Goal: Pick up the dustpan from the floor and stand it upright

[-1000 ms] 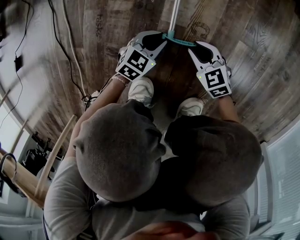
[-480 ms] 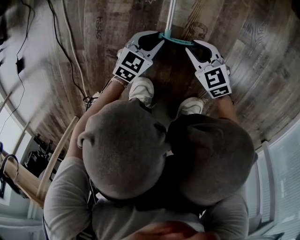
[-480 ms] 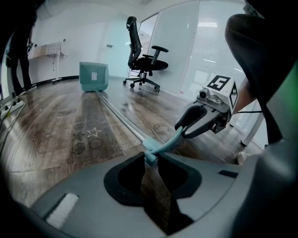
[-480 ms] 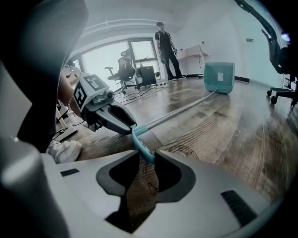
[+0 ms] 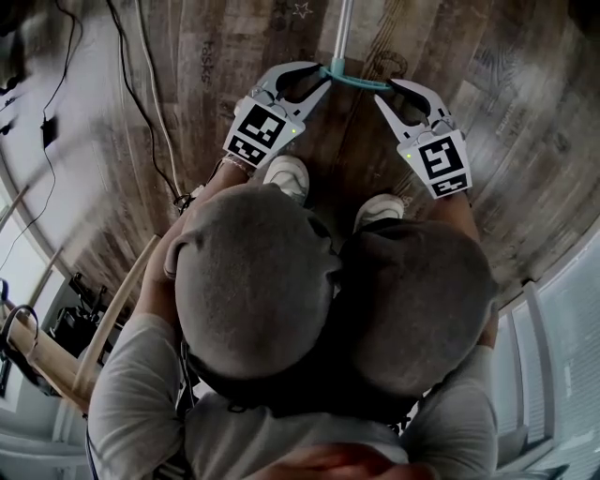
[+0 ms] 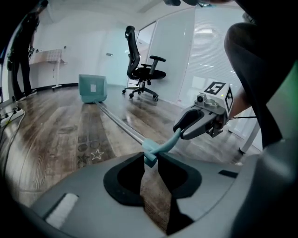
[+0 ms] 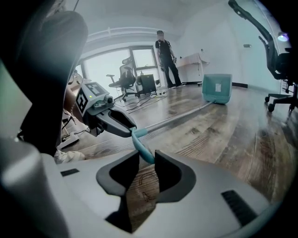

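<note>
The dustpan has a long metal pole [image 5: 342, 26] ending in a teal loop handle [image 5: 357, 82]. Its teal pan [image 6: 92, 88] rests far off on the wood floor, also seen as the pan [image 7: 217, 88] in the right gripper view. My left gripper [image 5: 322, 82] is shut on the handle's left end [image 6: 151, 155], and my right gripper [image 5: 382, 94] is shut on its right end [image 7: 142, 149]. The handle end hangs off the floor, with the pole [image 6: 118, 122] sloping down to the pan. Each gripper sees the other: the right gripper [image 6: 201, 122] and the left gripper [image 7: 108, 120].
The person's two shoes [image 5: 286, 174] stand just behind the handle. Cables [image 5: 150, 112] trail over the floor at left. An office chair [image 6: 142, 65] stands beyond the pan by the blinds. A standing person [image 7: 164, 51], more chairs and a desk are at the room's far side.
Both grippers have risen together with the teal handle held between them, lifting the pole's near end. The person's head has leaned further forward over the knees.
</note>
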Available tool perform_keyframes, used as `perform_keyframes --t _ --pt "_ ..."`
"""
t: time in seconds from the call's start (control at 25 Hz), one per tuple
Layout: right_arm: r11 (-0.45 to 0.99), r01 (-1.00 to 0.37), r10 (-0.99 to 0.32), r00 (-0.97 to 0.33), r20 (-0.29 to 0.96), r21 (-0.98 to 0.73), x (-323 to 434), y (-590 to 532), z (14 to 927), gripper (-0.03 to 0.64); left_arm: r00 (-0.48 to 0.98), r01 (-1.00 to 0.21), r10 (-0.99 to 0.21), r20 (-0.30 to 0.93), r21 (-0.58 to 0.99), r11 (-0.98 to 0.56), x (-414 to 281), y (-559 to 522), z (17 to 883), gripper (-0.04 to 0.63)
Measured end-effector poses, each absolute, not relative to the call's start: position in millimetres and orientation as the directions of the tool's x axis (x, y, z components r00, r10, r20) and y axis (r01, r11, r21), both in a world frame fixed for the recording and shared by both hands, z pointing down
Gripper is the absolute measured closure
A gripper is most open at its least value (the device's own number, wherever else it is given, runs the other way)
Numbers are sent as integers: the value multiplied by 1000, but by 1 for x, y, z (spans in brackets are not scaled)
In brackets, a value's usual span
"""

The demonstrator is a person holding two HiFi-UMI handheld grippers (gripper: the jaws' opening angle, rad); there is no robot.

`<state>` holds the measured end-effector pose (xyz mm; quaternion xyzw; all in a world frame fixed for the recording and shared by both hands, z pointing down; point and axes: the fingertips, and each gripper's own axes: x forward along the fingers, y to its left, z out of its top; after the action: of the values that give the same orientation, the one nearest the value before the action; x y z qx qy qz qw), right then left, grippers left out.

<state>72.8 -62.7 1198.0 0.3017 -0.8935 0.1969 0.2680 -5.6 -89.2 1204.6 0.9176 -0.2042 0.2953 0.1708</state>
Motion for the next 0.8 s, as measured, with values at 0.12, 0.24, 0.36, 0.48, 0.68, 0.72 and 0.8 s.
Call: perform_keyframes --t 0.12,0.24,0.36,0.48,0.68,0.72,0.8 --pt "729 -658 -451 -668 591 -188 79 -70 1176 522 755 -473 -279 594 198 -858 1 -96 1184 511" --pt "712 -676 -475 -662 580 -189 86 -77 1149 518 765 -470 -284 578 199 -860 7 -101 1157 511" --pt "695 -694 -498 -654 569 -189 89 -77 1117 515 775 -464 -286 563 201 -862 10 -101 1126 512" --pt "680 -707 -515 -649 561 -194 86 -73 1083 514 783 -455 -284 553 200 -867 7 -96 1092 512" --pt "673 -711 -513 -647 564 -204 74 -52 1023 514 785 -452 -268 558 220 -865 -4 -76 1033 511" --pt "673 -709 -509 -649 565 -209 72 -48 1011 514 785 -450 -263 561 224 -865 -6 -71 1022 511" --pt "673 -708 -505 -653 565 -217 69 -41 989 514 786 -444 -252 565 231 -865 -9 -65 1000 509"
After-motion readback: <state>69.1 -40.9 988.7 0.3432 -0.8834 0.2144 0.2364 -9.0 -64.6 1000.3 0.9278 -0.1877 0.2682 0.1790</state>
